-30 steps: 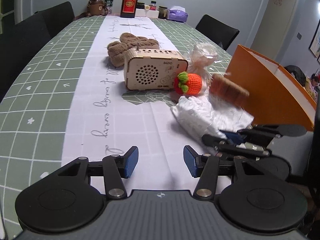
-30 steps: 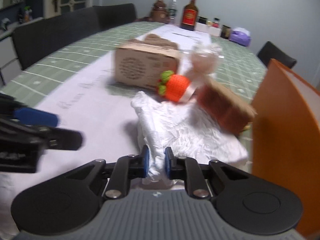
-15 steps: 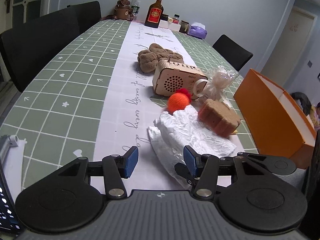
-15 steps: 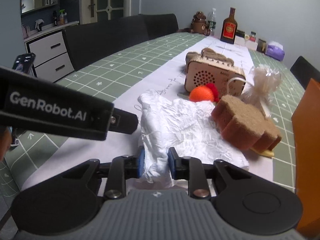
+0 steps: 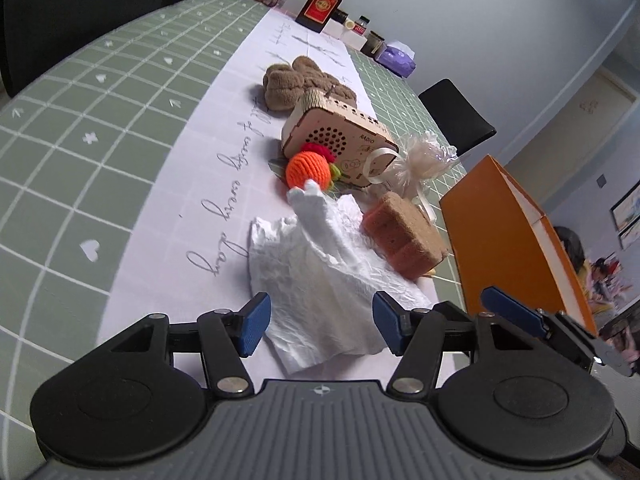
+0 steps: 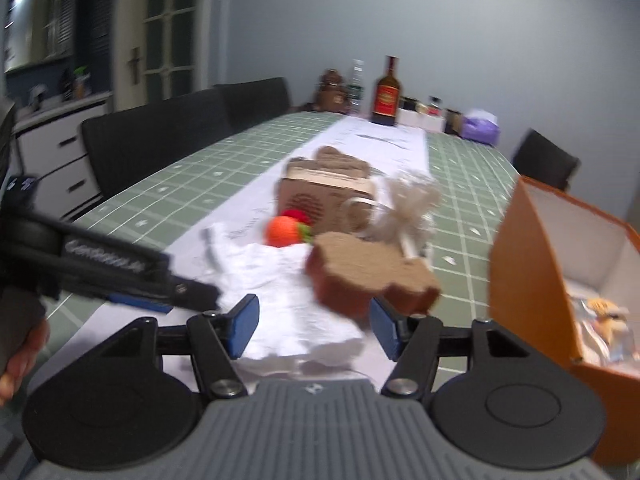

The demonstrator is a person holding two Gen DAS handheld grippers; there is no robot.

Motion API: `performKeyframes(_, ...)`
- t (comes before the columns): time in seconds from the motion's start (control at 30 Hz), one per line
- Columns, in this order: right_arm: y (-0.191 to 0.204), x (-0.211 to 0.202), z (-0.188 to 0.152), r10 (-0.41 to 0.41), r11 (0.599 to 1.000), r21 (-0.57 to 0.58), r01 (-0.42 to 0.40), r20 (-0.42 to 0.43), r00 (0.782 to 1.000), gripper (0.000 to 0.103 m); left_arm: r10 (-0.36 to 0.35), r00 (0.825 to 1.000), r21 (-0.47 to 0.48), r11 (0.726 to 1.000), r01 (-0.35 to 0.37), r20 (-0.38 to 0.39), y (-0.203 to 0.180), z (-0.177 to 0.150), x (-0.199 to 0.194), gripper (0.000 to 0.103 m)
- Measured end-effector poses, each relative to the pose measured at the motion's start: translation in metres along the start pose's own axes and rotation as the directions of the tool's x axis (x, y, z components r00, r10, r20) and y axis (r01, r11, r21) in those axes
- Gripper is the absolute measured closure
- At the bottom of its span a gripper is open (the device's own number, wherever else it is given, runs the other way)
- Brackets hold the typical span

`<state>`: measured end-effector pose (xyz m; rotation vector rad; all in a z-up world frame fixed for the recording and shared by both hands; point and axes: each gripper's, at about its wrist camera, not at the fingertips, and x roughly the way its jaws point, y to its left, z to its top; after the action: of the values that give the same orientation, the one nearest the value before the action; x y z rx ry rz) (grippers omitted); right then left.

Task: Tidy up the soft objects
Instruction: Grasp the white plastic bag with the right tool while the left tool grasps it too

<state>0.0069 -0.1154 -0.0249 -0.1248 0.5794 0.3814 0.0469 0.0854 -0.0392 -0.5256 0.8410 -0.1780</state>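
While both jaws stand empty: this reads as a pause between grasps, with nothing held and nothing being carried.

Left gripper (image 5: 320,322): jaws wide apart, gripping nothing; the near edge of the white crumpled tissue (image 5: 320,264) lies between the blue pads.

Right gripper (image 6: 314,326): jaws wide apart, gripping nothing; tissue and brown sponge (image 6: 370,266) sit just ahead, though this view is blurred.

Tissue position: at 12 o'clock from the left gripper, on the white table runner (image 5: 224,184), touching the sponge (image 5: 404,240) at its 2 o'clock side.

Step in hand: my judgement is picking the next soft item for the orange box (image 6: 560,264), which stands open at 3 o'clock and already holds something pale that I cannot identify.

Next move: one gripper would need to close on a raised fold of tissue, or span the sponge, then swing toward 3 o'clock.

Count, soft things on the table: one tissue, one sponge, one orange crocheted fruit (image 5: 309,171), one organza gift pouch (image 5: 420,164), one brown plush heap (image 5: 296,82).

Count, hard thing: one wooden radio (image 5: 336,136), behind the fruit.

Count, boxes: one.
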Motion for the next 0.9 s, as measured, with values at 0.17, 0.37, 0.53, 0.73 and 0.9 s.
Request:
performKeyframes(0.17, -0.017, 0.019, -0.005, -0.045, 0.997, 0.059, 0.048, -0.057, 0.997, 0.042, -0.020, 1.000, -0.051, 0.999, 0.019, -0.022, 0.001, 0.000, 0.012, 0.034)
performKeyframes(0.37, -0.032, 0.051, -0.015, -0.005, 0.986, 0.162, 0.030, -0.152, 0.988, 0.048, -0.066, 0.996, -0.132, 0.989, 0.059, -0.052, 0.007, -0.001, 0.021, 0.034)
performKeyframes(0.53, -0.031, 0.067, -0.020, 0.081, 0.975, 0.220, -0.037, -0.192, 0.978, 0.077, -0.079, 0.994, -0.139, 0.988, 0.068, -0.073, 0.004, 0.000, 0.029, 0.035)
performKeyframes(0.73, -0.002, 0.055, -0.016, 0.174, 0.979, 0.138, -0.152, -0.165, 0.971, 0.099, -0.055, 0.995, -0.092, 0.995, 0.047, -0.080, -0.001, 0.000, 0.027, 0.062)
performKeyframes(0.9, 0.027, 0.041, -0.012, 0.274, 0.962, 0.052, -0.269, -0.150, 0.950, 0.100, -0.006, 0.998, -0.039, 0.999, 0.003, -0.066, 0.001, 0.005, 0.011, 0.075)
